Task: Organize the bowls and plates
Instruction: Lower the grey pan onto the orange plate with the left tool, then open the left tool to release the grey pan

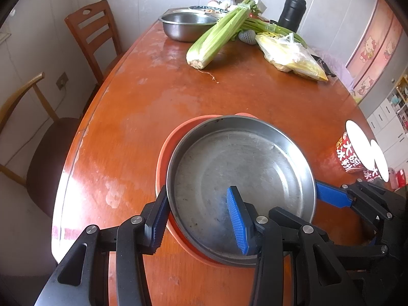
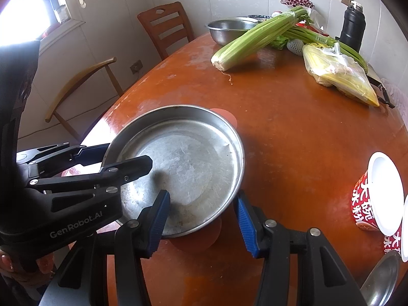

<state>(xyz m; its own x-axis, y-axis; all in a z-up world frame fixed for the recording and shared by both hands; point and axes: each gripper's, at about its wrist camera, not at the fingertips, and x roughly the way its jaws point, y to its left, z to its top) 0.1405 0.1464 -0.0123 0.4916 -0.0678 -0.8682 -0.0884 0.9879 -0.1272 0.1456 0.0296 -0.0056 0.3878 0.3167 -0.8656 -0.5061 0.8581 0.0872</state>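
Note:
A round steel plate point(image 1: 242, 165) with a raised rim lies on an orange plate point(image 1: 168, 142) near the front of the brown table. My left gripper point(image 1: 197, 188) grips its left rim, with one finger outside against the rim and the other inside over the plate floor. The rim runs slantwise between the pads. My right gripper point(image 2: 201, 193) grips the near right rim of the steel plate point(image 2: 183, 158) the same way. The orange plate point(image 2: 225, 116) peeks out beyond and below it. The left gripper point(image 2: 128, 154) also shows in the right wrist view.
At the far end of the table are a steel bowl point(image 1: 186, 25), celery point(image 1: 219, 35), a bag of yellow food point(image 1: 288, 53) and a black flask point(image 1: 292, 10). Two noodle cups point(image 1: 354, 150) stand right. Another steel dish point(image 2: 382, 280) lies bottom right. Chairs point(image 1: 94, 33) line the left edge.

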